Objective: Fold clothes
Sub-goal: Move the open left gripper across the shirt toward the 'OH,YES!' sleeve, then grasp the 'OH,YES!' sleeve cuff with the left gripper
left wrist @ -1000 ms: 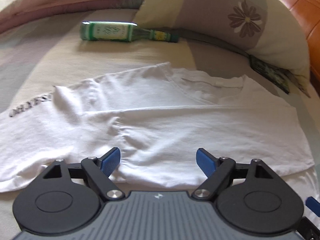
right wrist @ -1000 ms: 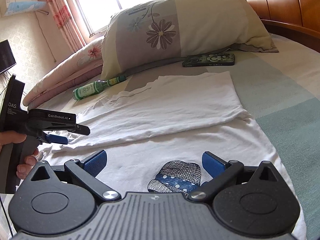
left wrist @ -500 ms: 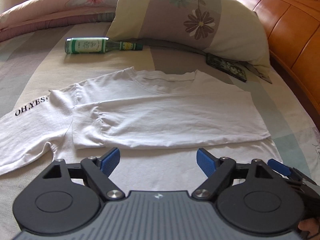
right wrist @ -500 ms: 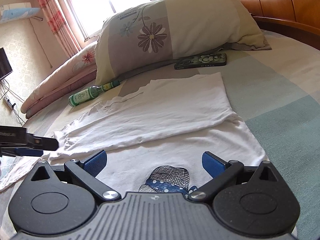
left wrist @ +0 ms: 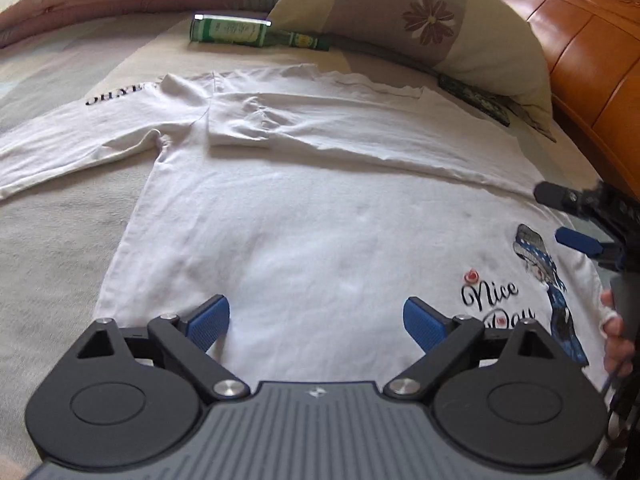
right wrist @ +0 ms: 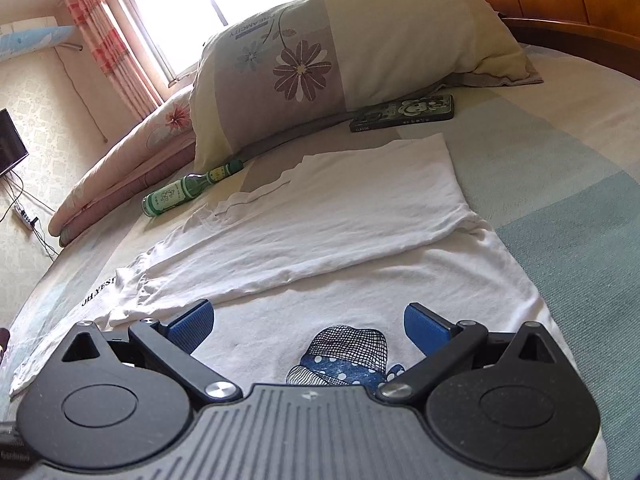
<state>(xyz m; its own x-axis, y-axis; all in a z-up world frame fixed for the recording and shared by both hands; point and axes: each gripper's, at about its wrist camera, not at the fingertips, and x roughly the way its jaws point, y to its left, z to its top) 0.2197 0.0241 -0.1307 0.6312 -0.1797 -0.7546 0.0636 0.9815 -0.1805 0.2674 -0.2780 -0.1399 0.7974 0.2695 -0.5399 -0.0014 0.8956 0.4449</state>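
Window (right wrist: 208,12) only in right view

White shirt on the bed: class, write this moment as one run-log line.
shirt: flat, far side folded in | left gripper: jaws open, empty, just widened | right gripper: jaws open, empty

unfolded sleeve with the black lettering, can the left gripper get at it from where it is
Probably yes. The left gripper is open and empty over the white shirt, and the sleeve lies flat on the bed to its left with nothing on it; the green bottle lies well beyond.
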